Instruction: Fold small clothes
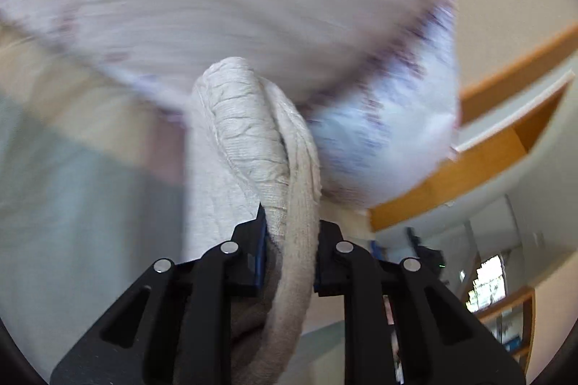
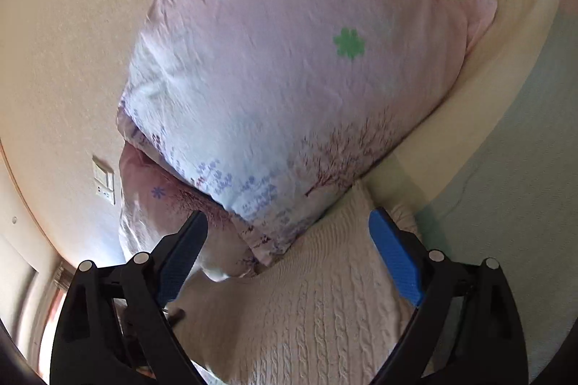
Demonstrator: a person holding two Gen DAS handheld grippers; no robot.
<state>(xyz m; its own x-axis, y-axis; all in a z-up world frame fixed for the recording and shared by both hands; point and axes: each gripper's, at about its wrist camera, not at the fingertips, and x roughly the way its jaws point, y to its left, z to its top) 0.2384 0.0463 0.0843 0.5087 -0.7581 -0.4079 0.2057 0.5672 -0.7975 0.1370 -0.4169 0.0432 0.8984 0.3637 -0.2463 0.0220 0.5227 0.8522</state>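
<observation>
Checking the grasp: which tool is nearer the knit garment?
Left. The left tool is clamped on the knit garment; the right tool is open, hovering over it.

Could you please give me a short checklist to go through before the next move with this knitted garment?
1. Left gripper shut on the knitted garment: ok, a bunched fold sits between its pads.
2. Right gripper free to take a second hold: ok, jaws wide open over the knit, nothing pinched.
3. Garment clear of the floral pillow: not ok, the pillow overlaps its far edge in the right wrist view.
4. Garment lying flat: not ok, it is rolled at the left grip.
5. View steady: not ok, the left wrist view is motion-blurred.
6. Garment's outline: cannot tell, edges run out of view.
</observation>
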